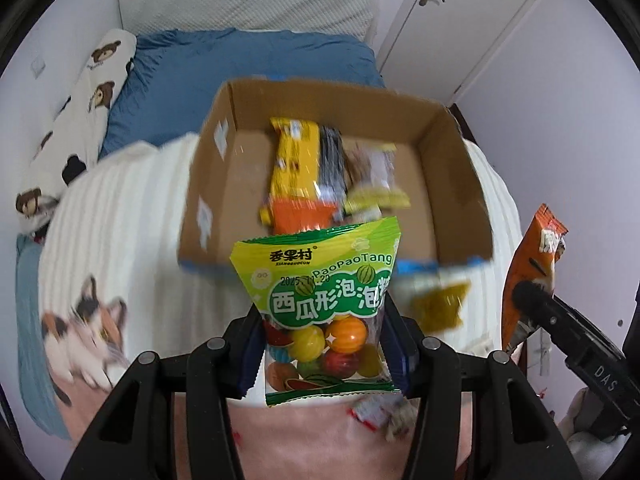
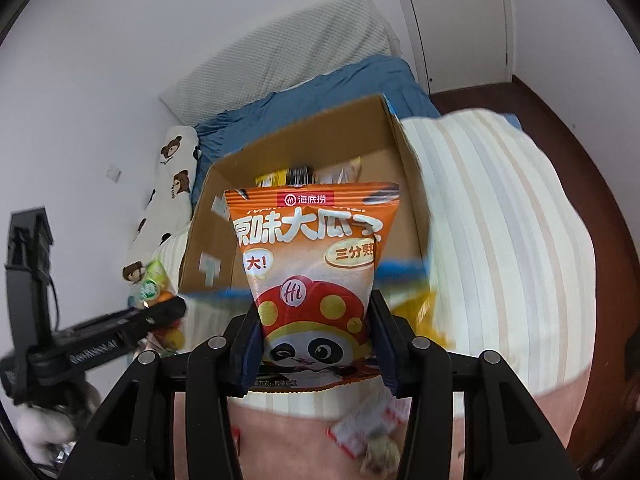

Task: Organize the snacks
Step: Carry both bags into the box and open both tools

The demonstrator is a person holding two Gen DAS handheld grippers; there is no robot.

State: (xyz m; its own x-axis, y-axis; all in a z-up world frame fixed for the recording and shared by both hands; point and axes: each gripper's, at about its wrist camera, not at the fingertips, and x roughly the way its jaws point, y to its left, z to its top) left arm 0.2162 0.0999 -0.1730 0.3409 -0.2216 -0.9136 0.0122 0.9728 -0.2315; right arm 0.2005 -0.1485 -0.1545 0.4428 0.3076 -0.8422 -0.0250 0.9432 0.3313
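My left gripper (image 1: 322,344) is shut on a green bag of watermelon-shaped gum balls (image 1: 320,308), held upright above the bed. Beyond it lies an open cardboard box (image 1: 452,184) with several snack packs (image 1: 304,176) inside. My right gripper (image 2: 316,344) is shut on an orange bag of sunflower seeds with a panda on it (image 2: 316,264); that orange bag (image 1: 532,272) also shows at the right edge of the left wrist view. The same cardboard box (image 2: 404,164) sits behind it. The green gum bag (image 2: 154,280) and the other gripper appear at the left of the right wrist view.
The box rests on a cream striped blanket (image 2: 500,216) over a blue sheet (image 1: 224,76). A bear-print pillow (image 1: 80,120) lies along the wall. A yellow pack (image 1: 440,304) and small red-white wrappers (image 2: 368,428) lie loose on the bed. A cat-print cover (image 1: 88,328) is at lower left.
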